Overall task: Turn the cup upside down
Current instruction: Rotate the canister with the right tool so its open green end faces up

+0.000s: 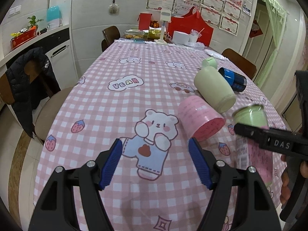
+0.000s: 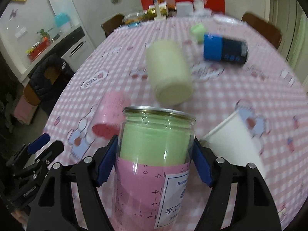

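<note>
My right gripper (image 2: 155, 157) is shut on a clear cup (image 2: 154, 146) with a green inside and a pink label, held above the table with its metal-rimmed end pointing away. The same cup (image 1: 254, 130) shows at the right of the left wrist view, held by the right gripper (image 1: 269, 140). My left gripper (image 1: 155, 163) is open and empty, low over the bear print on the pink checked tablecloth (image 1: 115, 105).
Lying on the cloth are a pink cup (image 1: 200, 121), a pale green cup (image 1: 213, 88), a blue-and-black cup (image 1: 233, 79) and a small green cup (image 1: 209, 61). A white paper cup (image 2: 234, 144) lies at the right. Chairs surround the table; boxes stand at its far end.
</note>
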`<state>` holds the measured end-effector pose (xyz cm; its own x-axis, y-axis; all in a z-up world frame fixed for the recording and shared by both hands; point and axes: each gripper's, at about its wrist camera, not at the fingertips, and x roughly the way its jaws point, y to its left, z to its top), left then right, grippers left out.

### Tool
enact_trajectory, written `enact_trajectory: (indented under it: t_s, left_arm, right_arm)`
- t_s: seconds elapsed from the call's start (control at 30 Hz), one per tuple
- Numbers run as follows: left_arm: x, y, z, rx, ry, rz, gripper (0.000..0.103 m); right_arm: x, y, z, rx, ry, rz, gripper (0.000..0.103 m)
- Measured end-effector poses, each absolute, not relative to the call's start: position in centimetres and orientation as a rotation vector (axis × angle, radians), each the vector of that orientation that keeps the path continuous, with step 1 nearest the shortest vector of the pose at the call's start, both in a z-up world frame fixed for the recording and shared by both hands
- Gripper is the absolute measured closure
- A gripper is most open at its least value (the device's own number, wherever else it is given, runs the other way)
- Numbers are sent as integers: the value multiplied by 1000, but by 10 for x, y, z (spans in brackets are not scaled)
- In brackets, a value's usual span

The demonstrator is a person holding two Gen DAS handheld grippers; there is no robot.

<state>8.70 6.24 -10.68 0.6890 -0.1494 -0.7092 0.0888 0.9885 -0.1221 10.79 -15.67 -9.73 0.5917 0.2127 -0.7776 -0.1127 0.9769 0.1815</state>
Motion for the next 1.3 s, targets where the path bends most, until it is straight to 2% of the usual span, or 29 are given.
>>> enact_trajectory:
  t_s: [0.2, 0.43, 0.97, 1.3]
  left_arm:
    - [91, 55, -105, -69, 802, -134, 33]
    - [91, 47, -104, -57, 799, -133, 33]
    - [91, 36, -100, -51, 790, -132, 33]
    - [87, 33, -91, -52, 771, -120, 33]
  right_arm:
    - [103, -154, -82, 34, 729, 149, 34]
    - [98, -144, -83, -100, 605, 99, 35]
    - [92, -150, -85, -50, 603, 131, 36]
    - [84, -154, -78, -30, 574, 140, 30]
